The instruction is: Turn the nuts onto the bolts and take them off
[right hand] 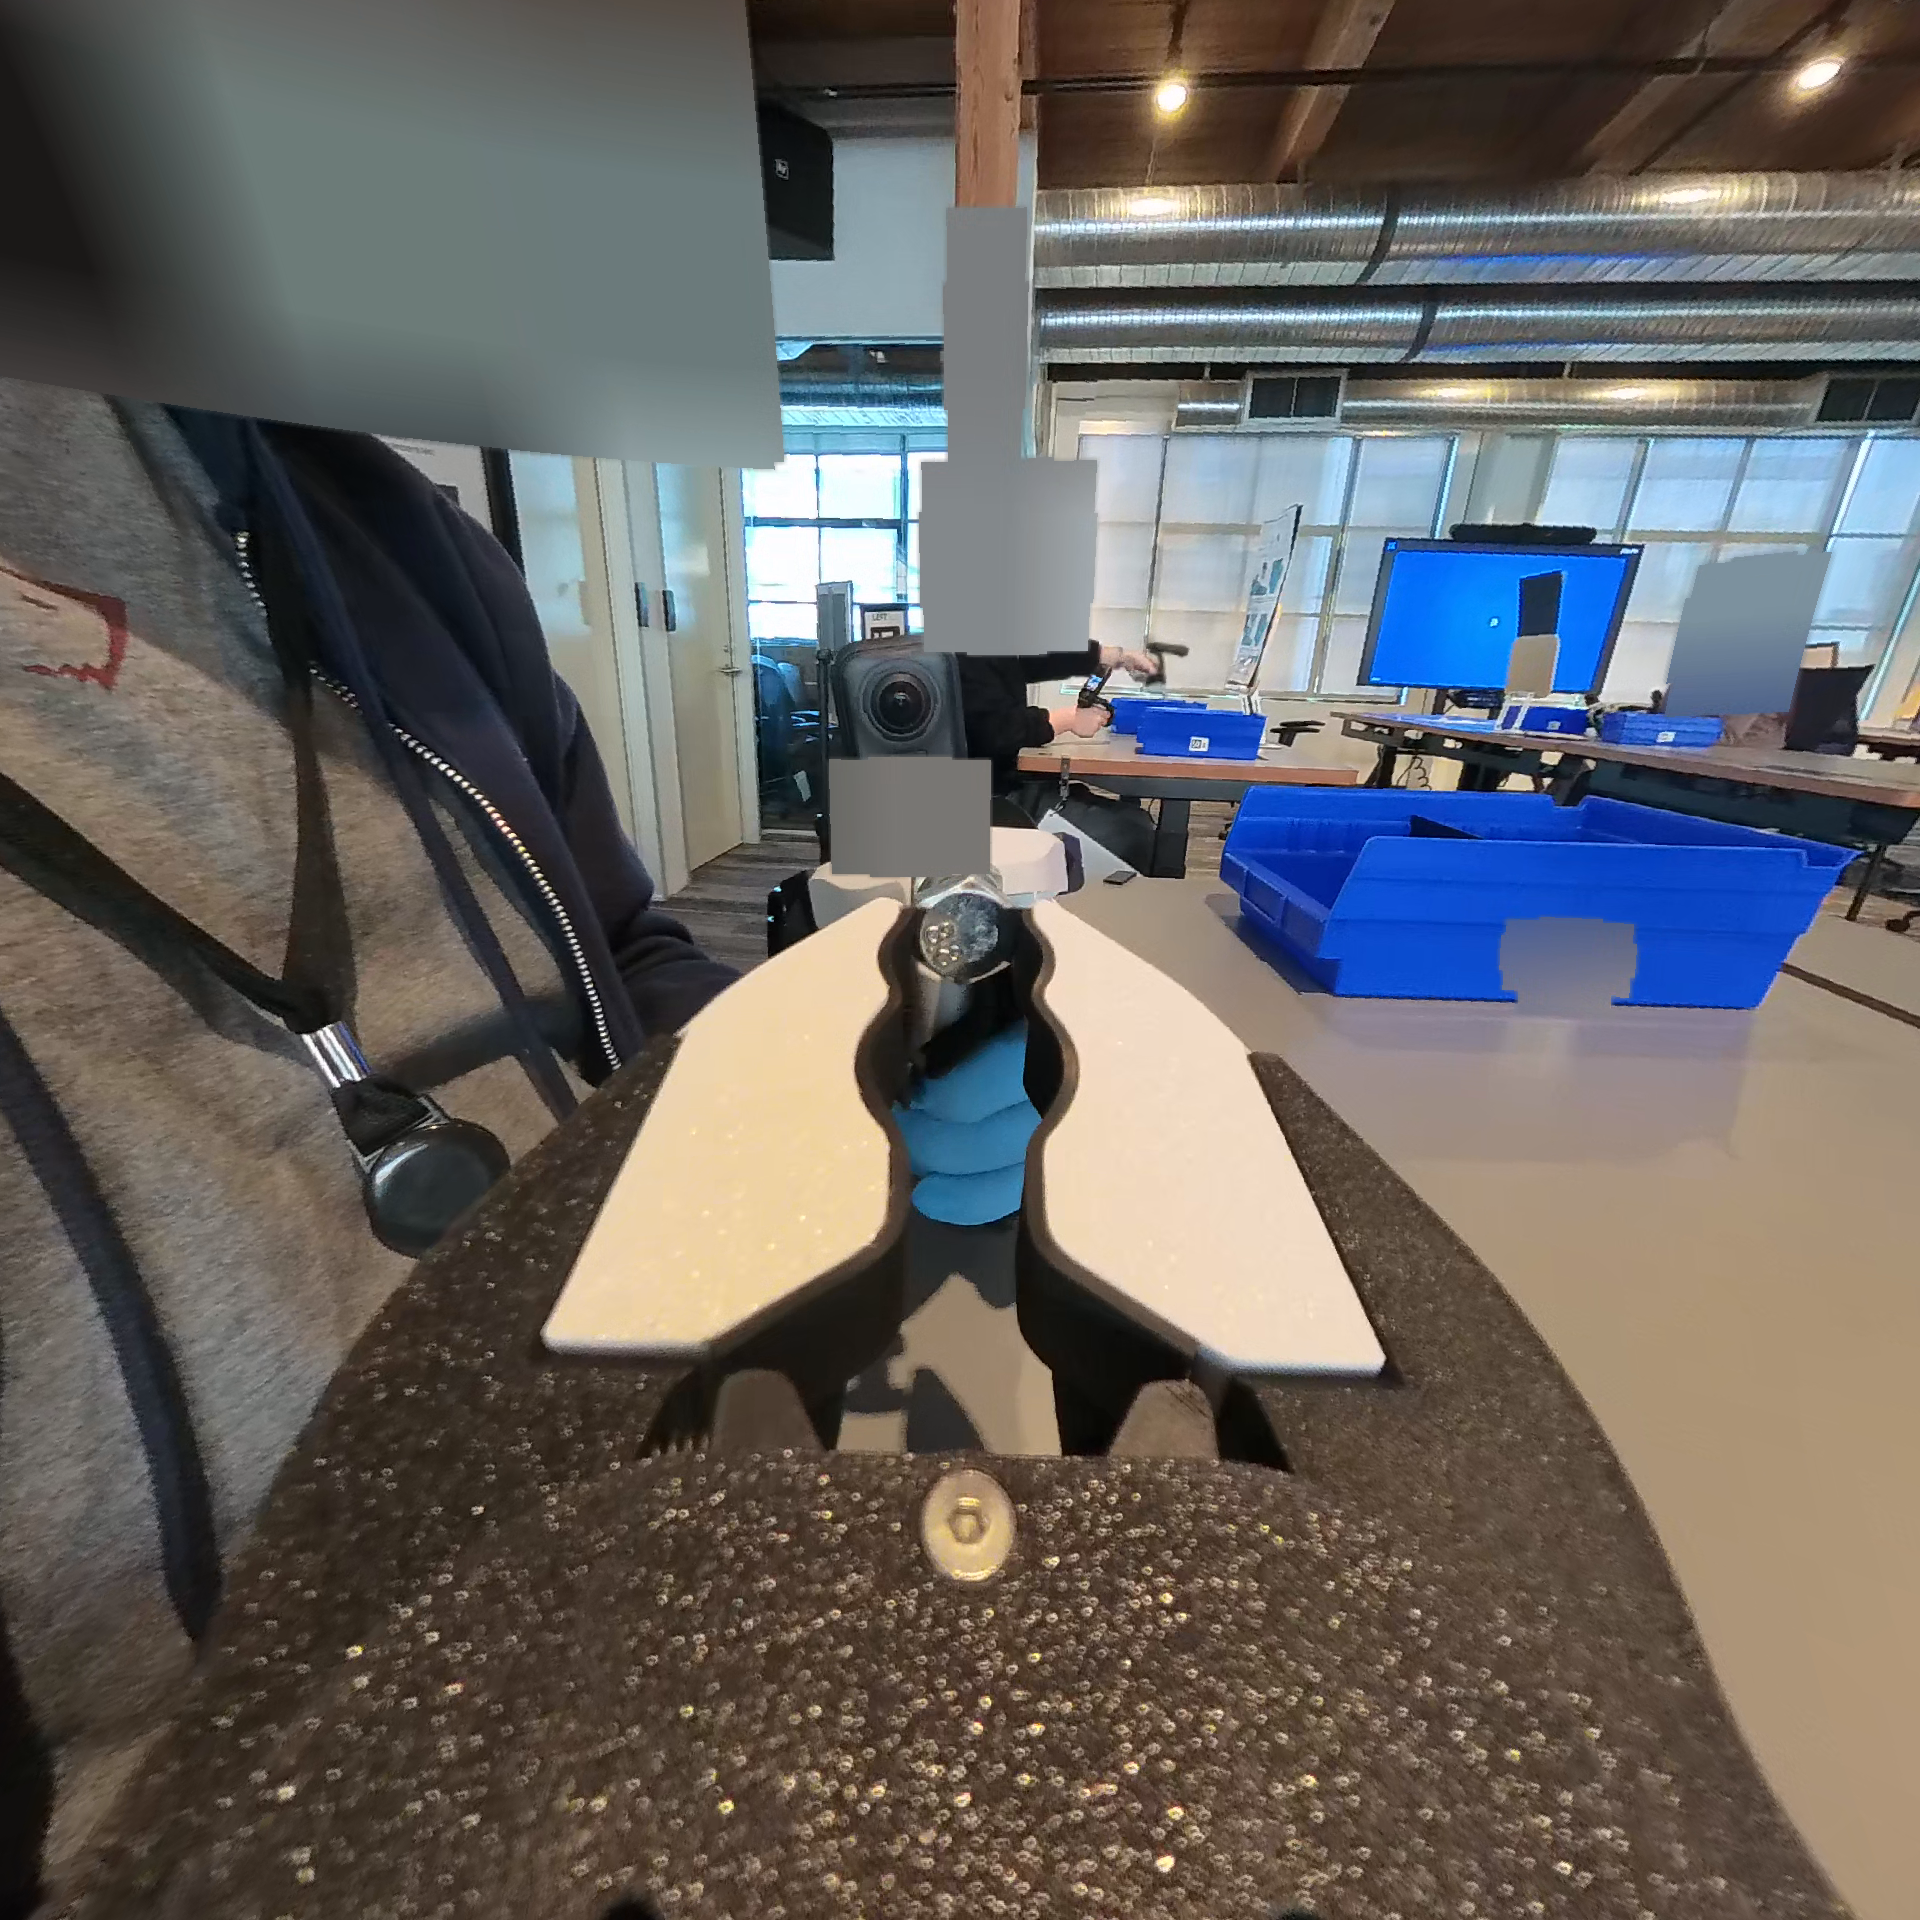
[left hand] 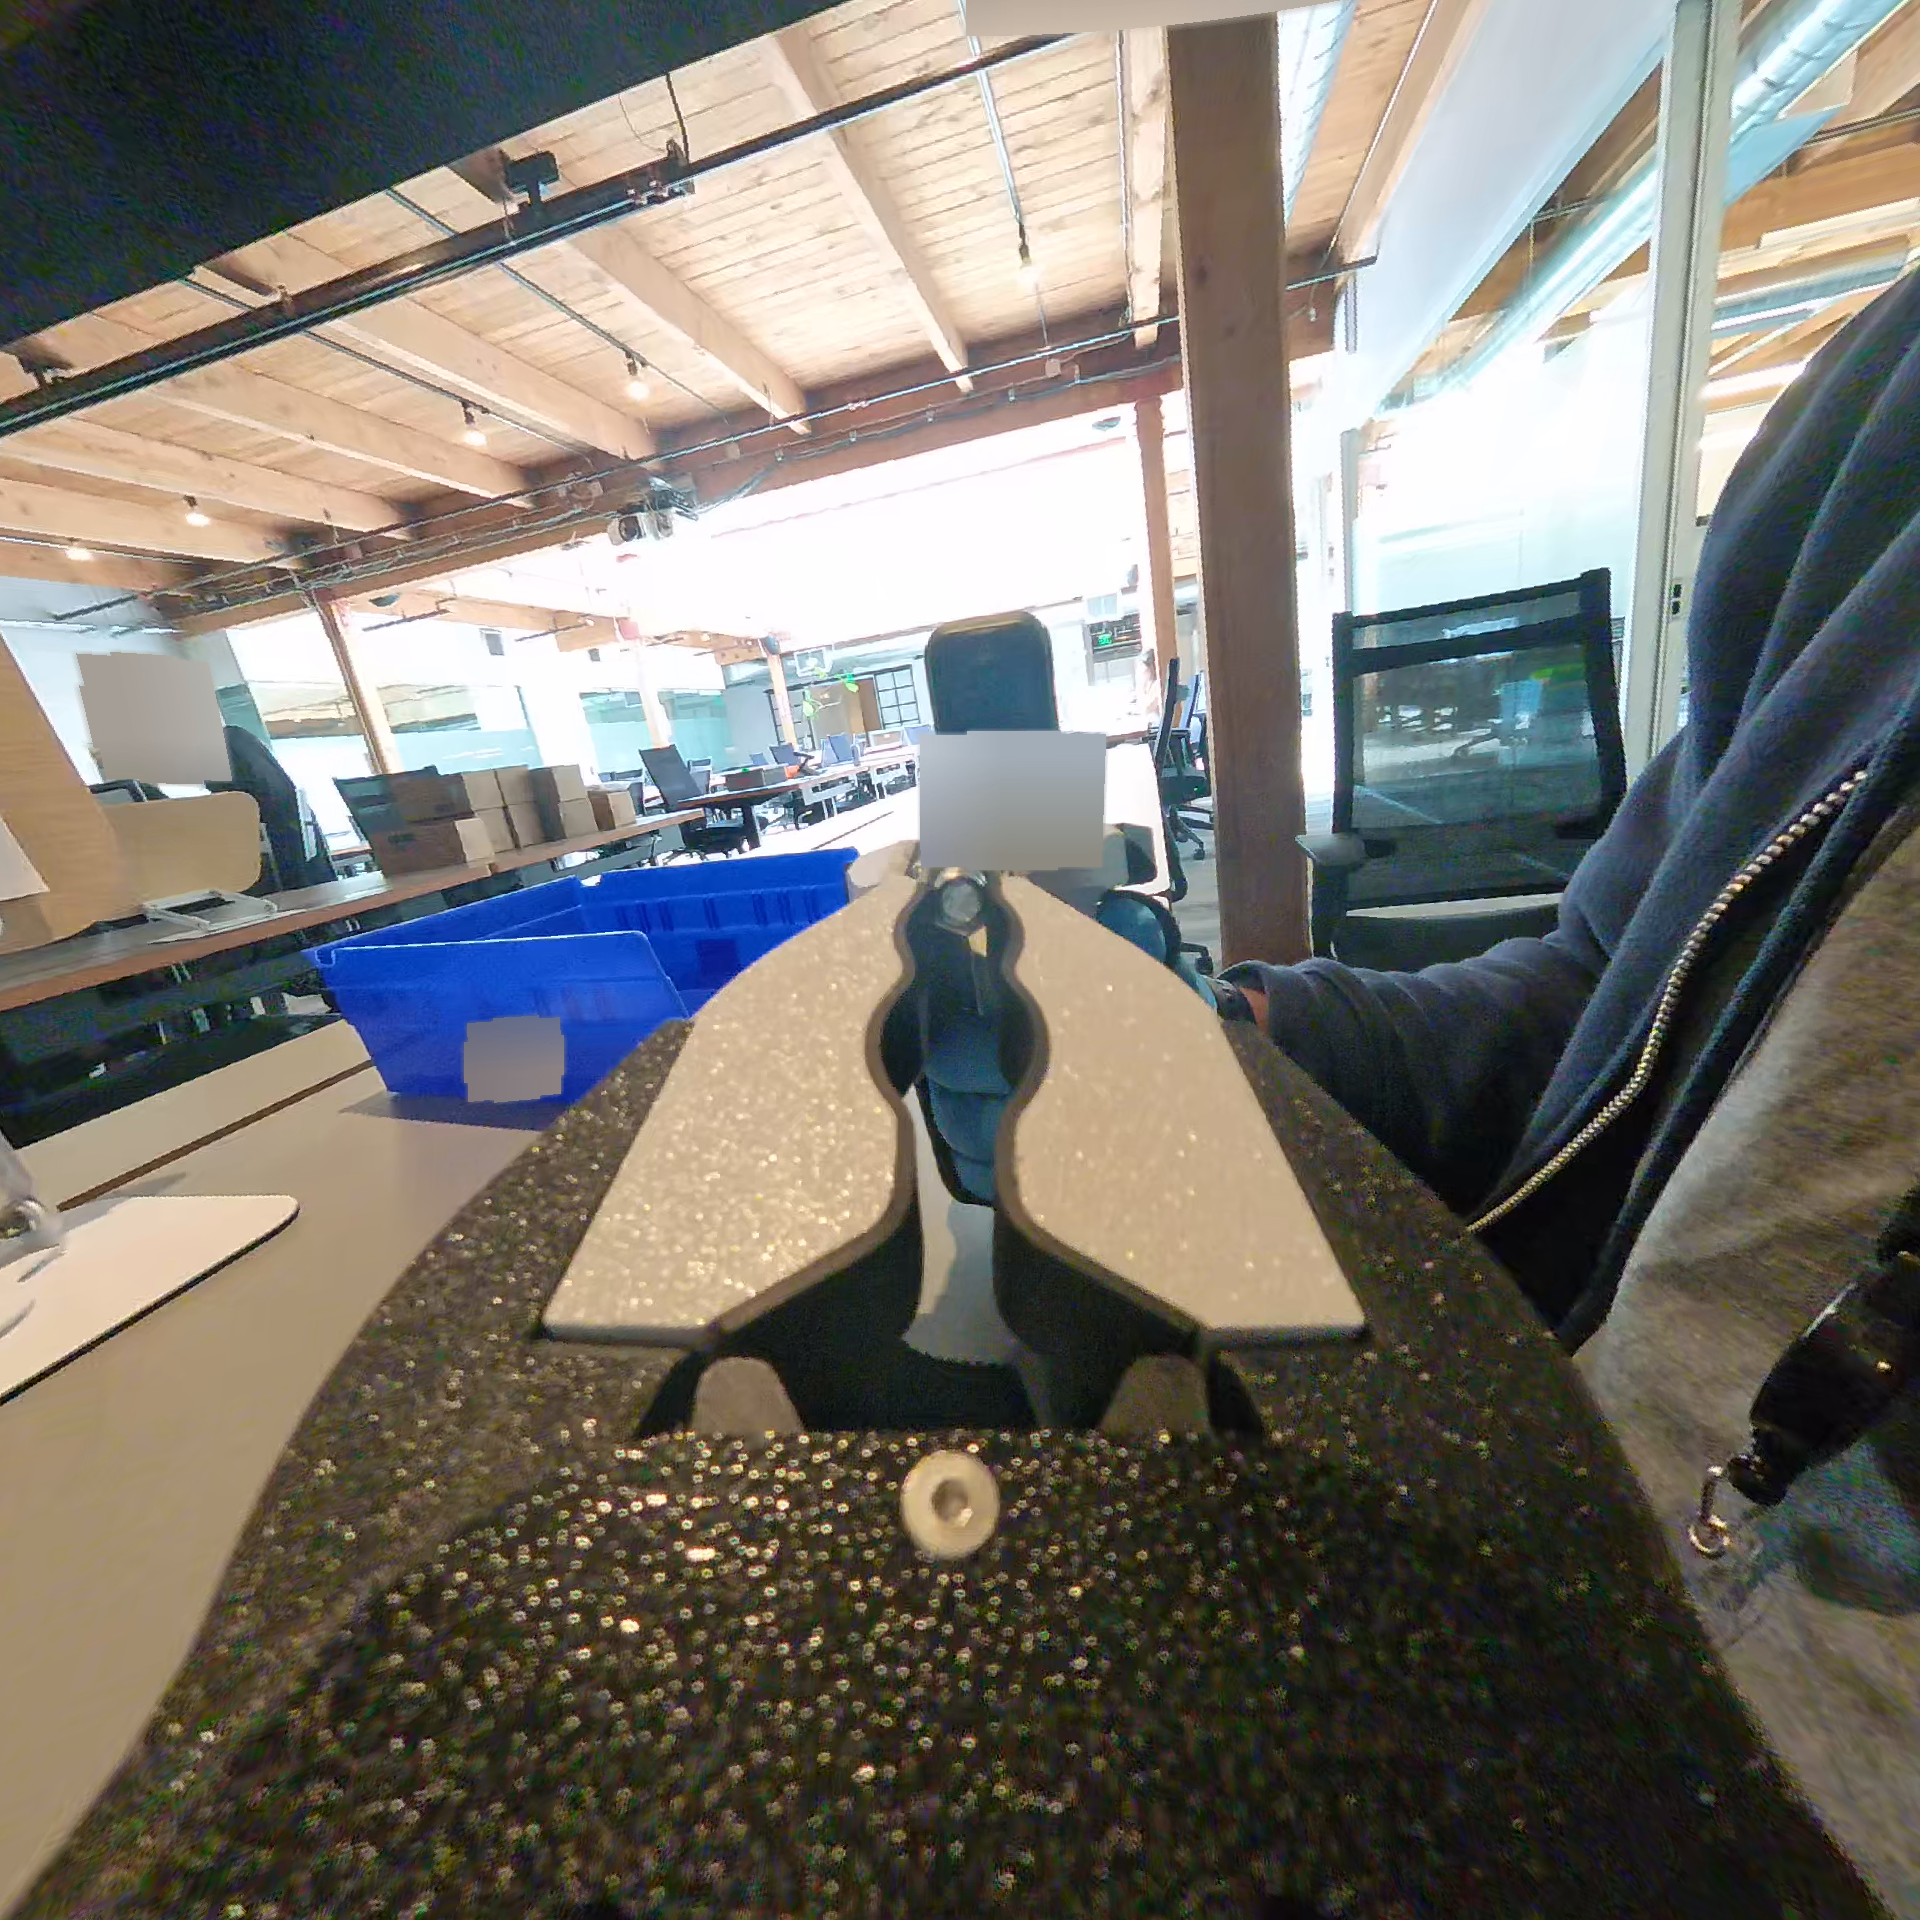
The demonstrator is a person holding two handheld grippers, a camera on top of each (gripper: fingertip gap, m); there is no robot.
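My two grippers meet tip to tip in the air above the grey table (right hand: 1558,1195). My right gripper (right hand: 961,920) is shut on the hexagonal head of a silver bolt (right hand: 956,935). A silver nut (right hand: 956,891) sits just beyond the head, between the white fingers of the left gripper. In the left wrist view my left gripper (left hand: 961,894) is shut on that nut (left hand: 961,906), with the bolt's end showing inside it. The facing gripper's black camera (left hand: 992,675) rises behind. A blue-gloved hand (right hand: 966,1143) shows below the bolt.
Blue plastic bins (right hand: 1538,904) (left hand: 499,997) stand on the table beyond the grippers. A person's jacket (left hand: 1662,1039) (right hand: 260,831) is close by the grippers. A white stand base (left hand: 125,1278) lies at the left. A wooden post (left hand: 1236,520) and office chair (left hand: 1475,748) stand behind. The grippers are tip to tip, or close to it.
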